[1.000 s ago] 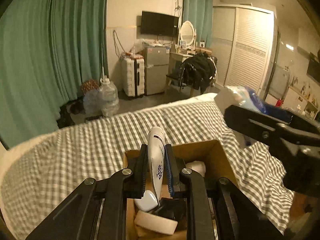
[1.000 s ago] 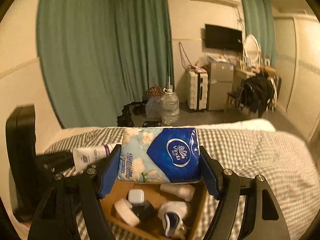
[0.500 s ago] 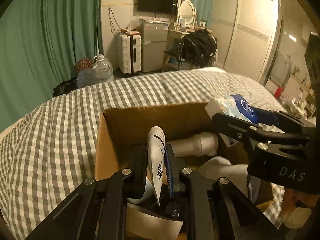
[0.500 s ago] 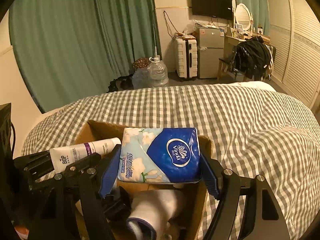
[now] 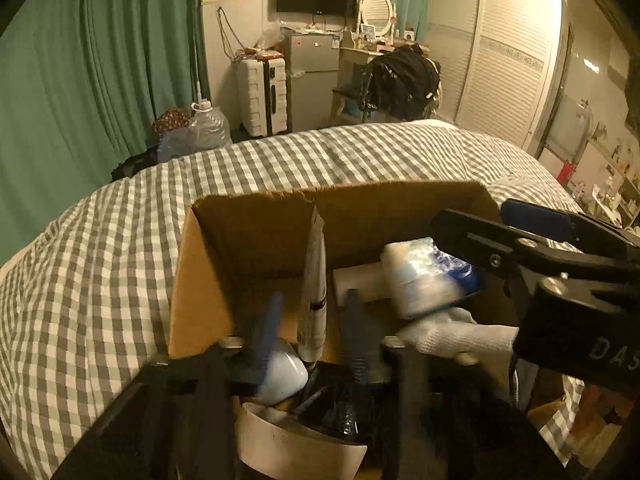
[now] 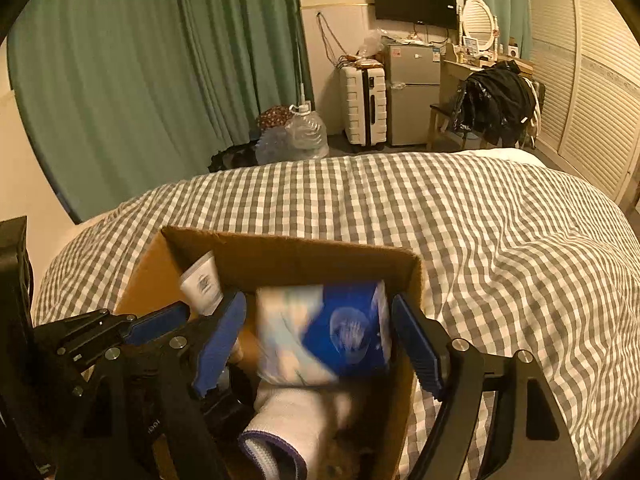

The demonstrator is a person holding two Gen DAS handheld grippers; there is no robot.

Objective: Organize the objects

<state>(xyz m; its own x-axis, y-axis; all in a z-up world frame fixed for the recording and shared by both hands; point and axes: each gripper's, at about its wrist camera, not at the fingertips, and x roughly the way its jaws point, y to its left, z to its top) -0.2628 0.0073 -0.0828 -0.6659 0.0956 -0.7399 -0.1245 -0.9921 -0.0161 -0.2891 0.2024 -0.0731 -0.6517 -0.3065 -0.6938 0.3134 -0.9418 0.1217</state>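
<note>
Bedroom, warm dim light. Green curtains (image 6: 160, 80) on left wall; TV (image 6: 414, 0) on cream back wall above small fridge (image 6: 412, 96), white suitcase (image 6: 364, 106) beside it. Louvred wardrobe doors (image 5: 504, 60) right. Gingham bedspread (image 6: 480, 240) in fg.

Bed (image 6: 500, 240) with grey-white checked cover carries an open cardboard box (image 6: 288, 256), which sits directly on the cover near the bed's near edge. Cover is rumpled right of the box. Floor beyond the bed's far end.
</note>
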